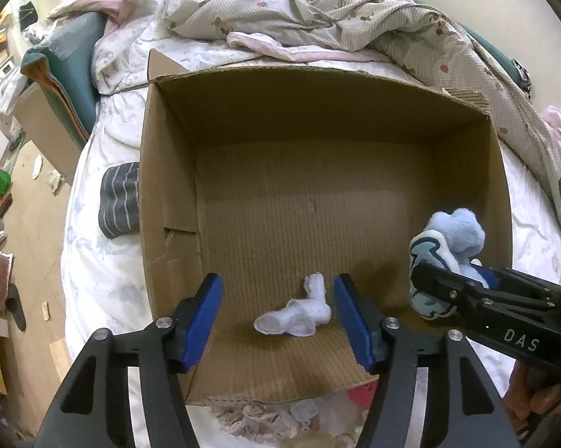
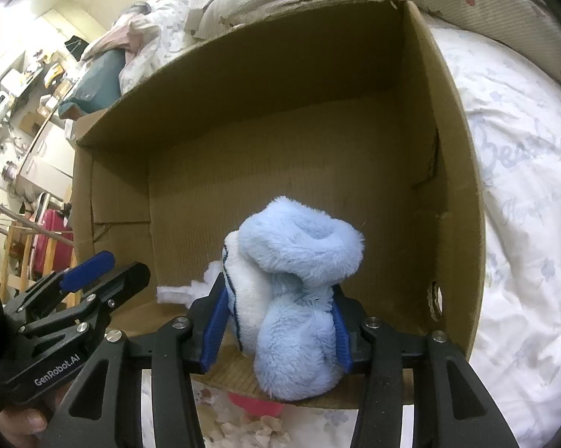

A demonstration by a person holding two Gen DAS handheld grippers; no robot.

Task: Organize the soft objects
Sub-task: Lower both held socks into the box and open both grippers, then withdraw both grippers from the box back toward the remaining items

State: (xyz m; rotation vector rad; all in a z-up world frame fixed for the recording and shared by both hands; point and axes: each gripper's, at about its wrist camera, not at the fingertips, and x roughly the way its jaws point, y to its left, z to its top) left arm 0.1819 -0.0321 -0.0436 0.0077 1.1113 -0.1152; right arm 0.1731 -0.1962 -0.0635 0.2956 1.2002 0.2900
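A pale blue plush toy [image 2: 299, 298] is clamped between the pads of the right tongs [image 2: 278, 323] and is held just above the near edge of the cardboard box [image 2: 455, 171], which sits open on the bed [image 2: 523, 224]. The placing step is judged to be in hand: the toy is carried at the box's front right corner but is not yet set down. The left tongs [image 1: 278, 317] are spread apart and empty, poised over the near part of the box floor, where a small white sock [image 1: 295, 313] is seen lying loose between the blue pads without being touched. For the next move, the toy would need to be lowered onto the bare floor of the box, and the grip eased only once the plush is resting there, since so soft a body may spring back on release. A striped grey cloth [image 1: 118, 199] is noted on the bed, against the box's left wall, and may be a later candidate.
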